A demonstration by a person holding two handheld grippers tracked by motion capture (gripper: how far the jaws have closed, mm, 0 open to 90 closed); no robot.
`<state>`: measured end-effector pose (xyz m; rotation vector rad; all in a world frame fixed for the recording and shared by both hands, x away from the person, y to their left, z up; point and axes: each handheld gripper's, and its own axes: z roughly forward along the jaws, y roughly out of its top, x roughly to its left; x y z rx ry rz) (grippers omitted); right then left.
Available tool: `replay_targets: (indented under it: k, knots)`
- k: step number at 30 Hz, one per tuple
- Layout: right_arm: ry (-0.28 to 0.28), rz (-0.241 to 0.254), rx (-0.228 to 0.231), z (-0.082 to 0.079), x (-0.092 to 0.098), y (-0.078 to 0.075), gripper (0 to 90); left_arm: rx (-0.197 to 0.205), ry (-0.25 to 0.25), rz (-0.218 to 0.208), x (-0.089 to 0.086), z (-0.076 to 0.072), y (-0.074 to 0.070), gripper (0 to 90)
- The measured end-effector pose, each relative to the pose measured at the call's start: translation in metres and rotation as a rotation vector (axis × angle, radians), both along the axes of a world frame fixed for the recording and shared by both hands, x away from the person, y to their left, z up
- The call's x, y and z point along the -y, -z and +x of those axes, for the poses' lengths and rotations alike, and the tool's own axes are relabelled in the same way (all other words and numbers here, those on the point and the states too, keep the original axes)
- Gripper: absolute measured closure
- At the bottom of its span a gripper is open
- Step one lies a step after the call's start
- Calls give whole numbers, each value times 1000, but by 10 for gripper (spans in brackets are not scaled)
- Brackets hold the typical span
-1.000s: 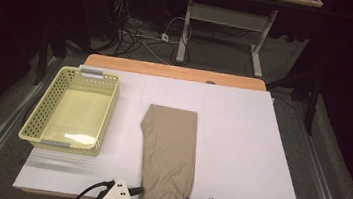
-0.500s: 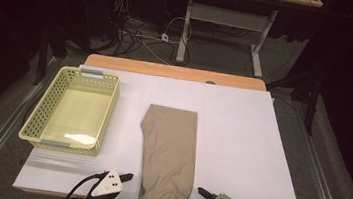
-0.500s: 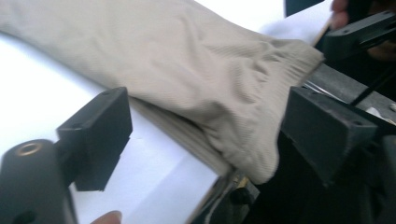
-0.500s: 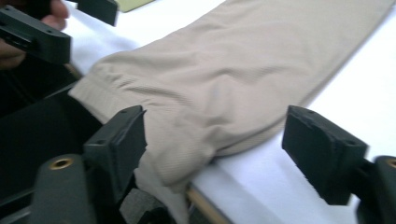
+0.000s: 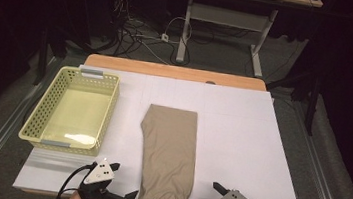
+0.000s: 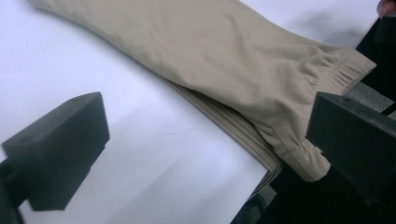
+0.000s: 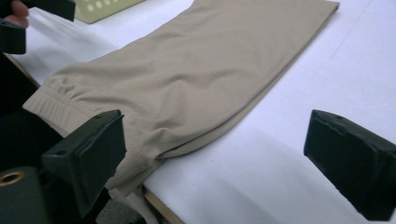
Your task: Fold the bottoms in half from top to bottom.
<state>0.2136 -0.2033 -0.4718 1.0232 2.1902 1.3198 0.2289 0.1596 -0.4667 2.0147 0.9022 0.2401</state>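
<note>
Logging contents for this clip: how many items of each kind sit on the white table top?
Folded beige garment: 1
Yellow plastic basket: 1
Total: 2

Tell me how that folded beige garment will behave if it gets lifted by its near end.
The beige garment would probably sag and unfold: it is thin knit cloth lying in loose stacked layers. It looks light, since it lies flat with soft wrinkles at the waistband. Its near end already hangs over the table's edge, so a pull there may drag it off the smooth white table.
</note>
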Motion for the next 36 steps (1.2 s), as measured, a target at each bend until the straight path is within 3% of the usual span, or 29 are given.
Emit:
replay_targets:
  k: [3, 7, 10, 14, 19, 25, 30, 33, 35, 36]
  knots:
    - [22, -1, -1, 1, 2, 0, 4, 1, -3, 1, -1, 1, 0, 0]
    - [45, 4, -2, 3, 3, 0, 4, 4, -6, -1, -2, 1, 0, 0]
    - [46, 2, 10, 3, 4, -1, 4, 8, -7, -6, -2, 2, -1, 0]
    - [43, 13, 6, 4, 4, 0, 4, -3, 9, -44, -2, 5, -1, 0]
    - [37, 23, 15, 8, 3, -3, 4, 0, 26, -34, 5, 11, -1, 0]
    - [42, 41, 25, 21, -2, -12, 4, 11, 27, -31, 16, 23, -11, 0]
    - [39, 59, 2, 31, -5, -17, 19, 10, 39, 4, 22, 34, -17, 0]
    - [41, 32, -1, 43, -9, -18, 12, 6, 37, -1, 26, 45, -20, 0]
    - [39, 15, -13, 60, -13, -18, 13, 7, 35, 23, 33, 60, -23, 0]
    - [39, 15, -13, 60, -13, -18, 13, 7, 35, 23, 33, 60, -23, 0]
